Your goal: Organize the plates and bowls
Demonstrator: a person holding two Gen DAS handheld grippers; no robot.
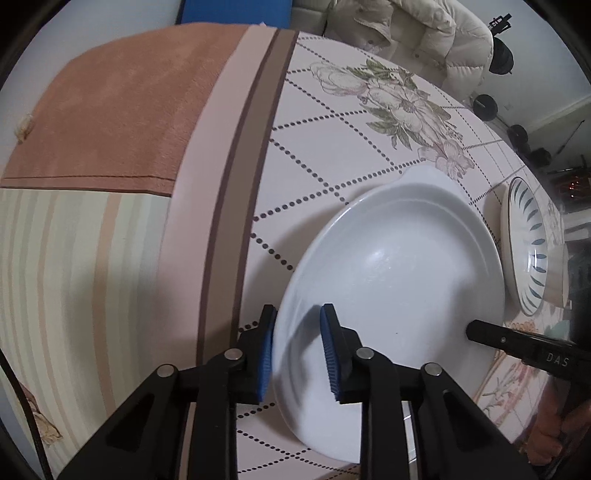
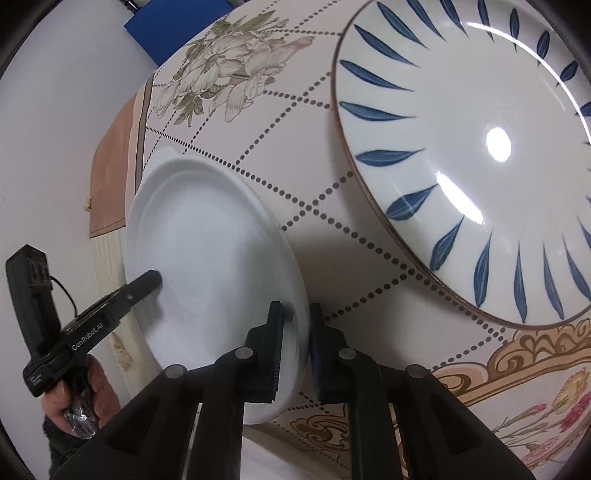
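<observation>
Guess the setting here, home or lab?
Most likely a home dining or living room: a table under a floral, dotted-grid tablecloth, a puffy cream jacket draped over seating behind it, and dumbbell weights on the floor.

Two dishes are on the table: one plain white plate [image 1: 391, 258] with a small handle tab, lower centre-right of the left wrist view, and one white plate with blue leaf strokes [image 2: 476, 147], upper right of the right wrist view. Two black grippers show, the left gripper [image 1: 297, 354] and the right gripper [image 2: 297, 354]. One tablecloth [image 2: 295, 184] with dotted diamonds lies under both dishes.
</observation>
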